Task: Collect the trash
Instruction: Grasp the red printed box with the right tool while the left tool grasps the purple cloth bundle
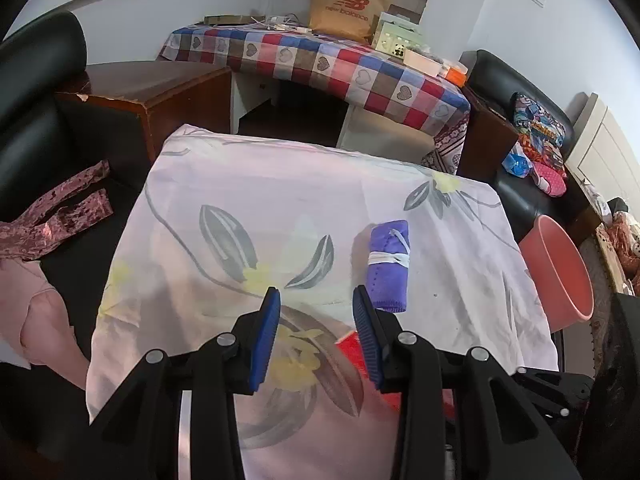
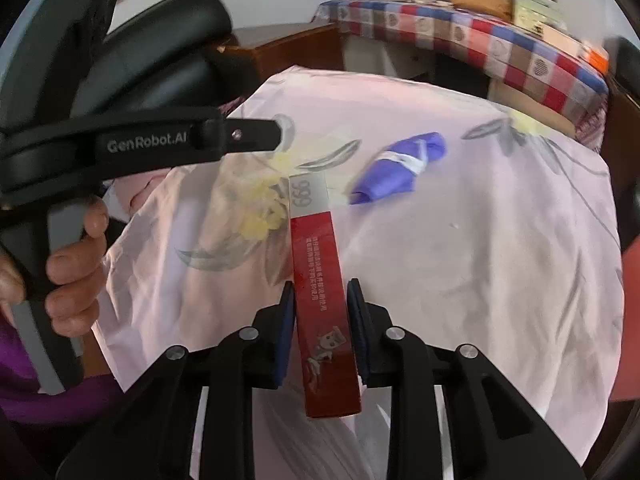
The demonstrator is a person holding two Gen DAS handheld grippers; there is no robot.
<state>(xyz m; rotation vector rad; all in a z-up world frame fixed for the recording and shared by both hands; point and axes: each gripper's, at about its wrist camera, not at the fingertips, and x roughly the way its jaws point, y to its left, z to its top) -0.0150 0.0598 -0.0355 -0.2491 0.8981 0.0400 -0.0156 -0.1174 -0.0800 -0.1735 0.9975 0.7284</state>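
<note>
Sporting "999": slim red carton (image 2: 320,280)

From the left wrist we see only a red corner of the box (image 1: 352,350), the rest hidden behind the left gripper (image 1: 316,312) at the near edge of the table (image 1: 460,320). From the right wrist, the box's (image 2: 320,272) small print is too fine for us to read, and whether the pads (image 2: 285,332) of the right gripper (image 2: 320,300) press its sides we cannot tell. The red bucket (image 2: 630,260) is cut off by the right edge, and the far checkered table (image 2: 520,44) is blurred.
</note>
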